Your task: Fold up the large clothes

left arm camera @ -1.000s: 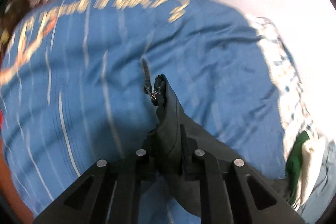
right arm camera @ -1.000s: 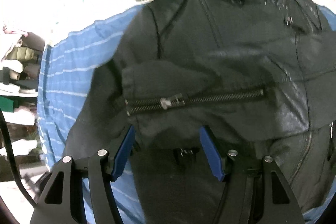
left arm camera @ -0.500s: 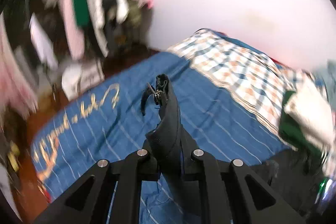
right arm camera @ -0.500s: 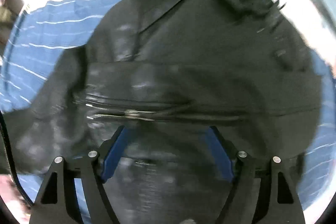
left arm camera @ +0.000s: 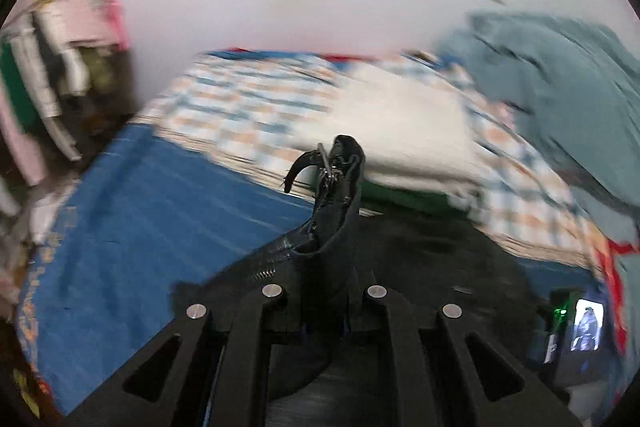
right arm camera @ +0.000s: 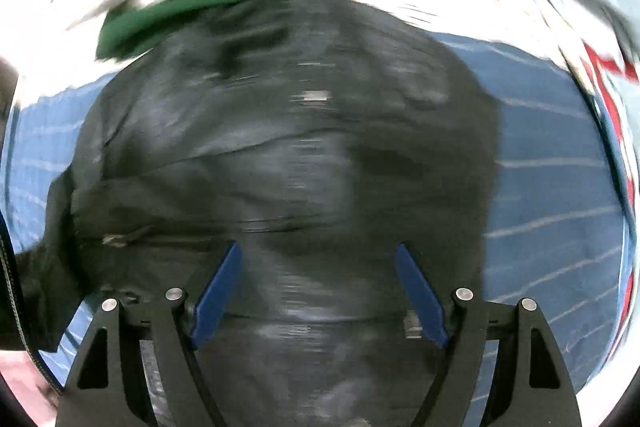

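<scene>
A black leather jacket (right arm camera: 288, 147) lies on the blue striped bedsheet (right arm camera: 560, 195). My left gripper (left arm camera: 324, 311) is shut on a zippered edge of the jacket (left arm camera: 336, 195), which stands up between the fingers with its zipper pull on top. The rest of the jacket spreads dark below and to the right in the left wrist view. My right gripper (right arm camera: 320, 287) is open, its blue pads (right arm camera: 216, 287) wide apart just above the jacket's middle; nothing is between them. Both views are blurred.
A green garment (right arm camera: 180, 11) and a white folded one (left arm camera: 400, 139) lie beyond the jacket on a checked blanket (left arm camera: 248, 107). A teal cloth pile (left arm camera: 560, 87) is at the right. Shelves with clothes (left arm camera: 52, 87) stand at the left. A phone screen (left arm camera: 586, 323) glows at the lower right.
My left gripper has swung up and right with the jacket edge, from facing the blue sheet to facing the wall and blanket. My right gripper has moved back over the jacket, jaws open throughout.
</scene>
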Action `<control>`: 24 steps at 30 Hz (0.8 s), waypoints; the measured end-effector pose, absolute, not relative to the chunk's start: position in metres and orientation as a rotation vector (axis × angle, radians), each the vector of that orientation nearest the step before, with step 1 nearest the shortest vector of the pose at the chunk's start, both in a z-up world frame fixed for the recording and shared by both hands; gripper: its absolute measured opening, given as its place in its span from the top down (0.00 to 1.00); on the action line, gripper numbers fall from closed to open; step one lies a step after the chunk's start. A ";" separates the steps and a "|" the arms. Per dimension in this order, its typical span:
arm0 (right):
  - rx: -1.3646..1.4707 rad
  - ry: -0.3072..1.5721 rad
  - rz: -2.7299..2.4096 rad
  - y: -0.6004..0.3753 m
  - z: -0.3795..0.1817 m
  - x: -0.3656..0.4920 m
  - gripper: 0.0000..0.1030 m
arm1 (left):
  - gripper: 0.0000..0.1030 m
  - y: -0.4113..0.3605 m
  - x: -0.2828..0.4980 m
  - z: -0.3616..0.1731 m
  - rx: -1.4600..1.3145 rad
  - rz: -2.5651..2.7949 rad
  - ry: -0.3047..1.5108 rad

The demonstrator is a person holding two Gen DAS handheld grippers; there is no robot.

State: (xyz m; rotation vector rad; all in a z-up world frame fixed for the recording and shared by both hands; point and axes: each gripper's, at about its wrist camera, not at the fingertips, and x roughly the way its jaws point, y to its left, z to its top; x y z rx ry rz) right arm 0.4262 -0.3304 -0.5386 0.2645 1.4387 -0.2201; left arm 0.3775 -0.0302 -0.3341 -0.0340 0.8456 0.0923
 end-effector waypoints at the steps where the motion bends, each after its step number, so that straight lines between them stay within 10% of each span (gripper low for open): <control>1: 0.300 1.439 -0.239 -0.355 -0.539 0.419 0.21 | 0.93 -0.061 0.384 -0.345 -0.034 0.042 0.874; 13: 0.480 1.499 -0.411 -0.538 -0.557 0.309 0.21 | 0.84 -0.231 0.413 -0.505 0.154 -0.105 1.259; 17: 0.574 1.492 -0.396 -0.569 -0.560 0.282 0.21 | 0.06 -0.246 0.411 -0.504 0.122 -0.179 1.266; 24: 0.703 1.439 -0.305 -0.582 -0.544 0.272 0.21 | 0.06 -0.214 0.395 -0.445 0.074 -0.155 1.204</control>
